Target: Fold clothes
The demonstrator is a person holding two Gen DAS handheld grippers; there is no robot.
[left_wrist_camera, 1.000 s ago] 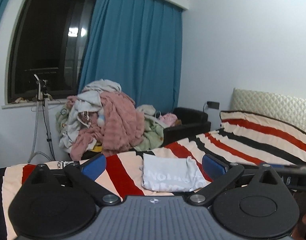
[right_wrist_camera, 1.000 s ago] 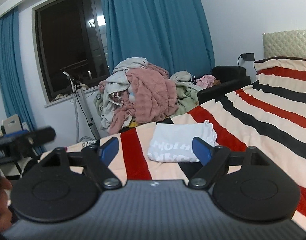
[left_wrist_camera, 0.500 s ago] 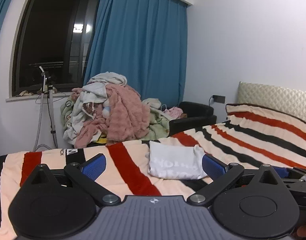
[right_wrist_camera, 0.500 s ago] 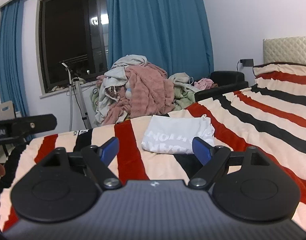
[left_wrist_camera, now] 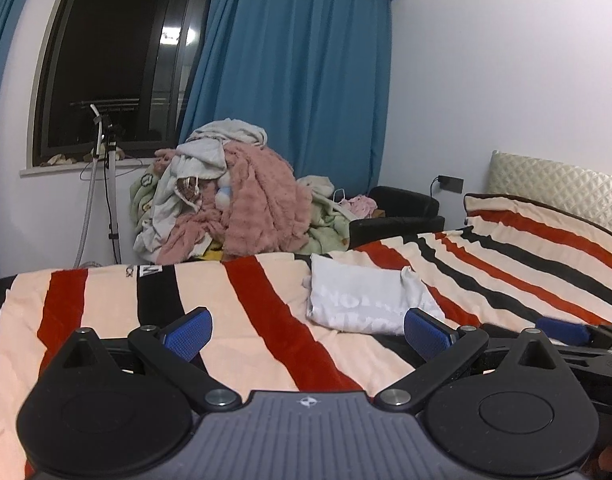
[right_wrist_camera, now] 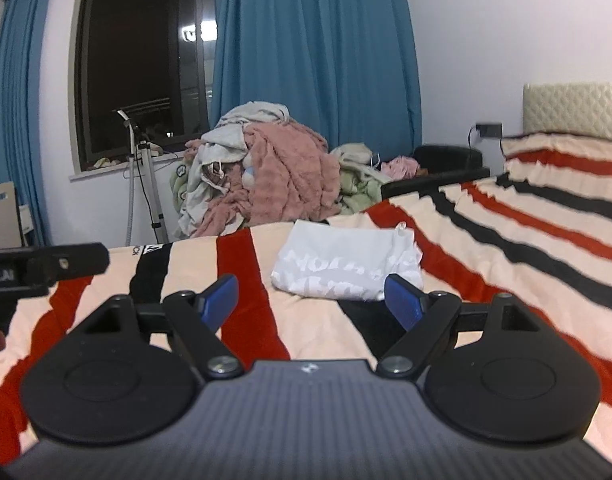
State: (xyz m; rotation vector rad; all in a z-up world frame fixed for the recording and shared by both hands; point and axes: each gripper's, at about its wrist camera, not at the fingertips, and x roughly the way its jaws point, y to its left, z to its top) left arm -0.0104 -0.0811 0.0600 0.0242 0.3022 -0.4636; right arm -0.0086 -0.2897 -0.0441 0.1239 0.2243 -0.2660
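The folded white shirt [left_wrist_camera: 366, 304] [right_wrist_camera: 346, 264] lay flat on the striped blanket [left_wrist_camera: 266, 312] [right_wrist_camera: 506, 248], printed letters up, ahead of both tools and touching neither. From my left gripper [left_wrist_camera: 308, 332] it sat ahead and to the right, its near edge just past the right blue pad [left_wrist_camera: 426, 334]. From my right gripper [right_wrist_camera: 312, 300] it sat ahead and slightly right, its near edge just beyond the fingertips. I had both grippers spread wide, holding nothing, low over the blanket. The right gripper showed at the left view's right edge, and the left gripper [right_wrist_camera: 46, 268] at the right view's left edge, so the two sat side by side. Beyond the shirt, past the bed's far edge, a heap of laundry [left_wrist_camera: 234, 200] [right_wrist_camera: 266, 172] rose, pink and grey on top. Behind it hung blue curtains [left_wrist_camera: 298, 80] [right_wrist_camera: 314, 48] beside a dark window [left_wrist_camera: 122, 52] [right_wrist_camera: 142, 52]. To my right was a quilted headboard [left_wrist_camera: 554, 184] [right_wrist_camera: 574, 108].
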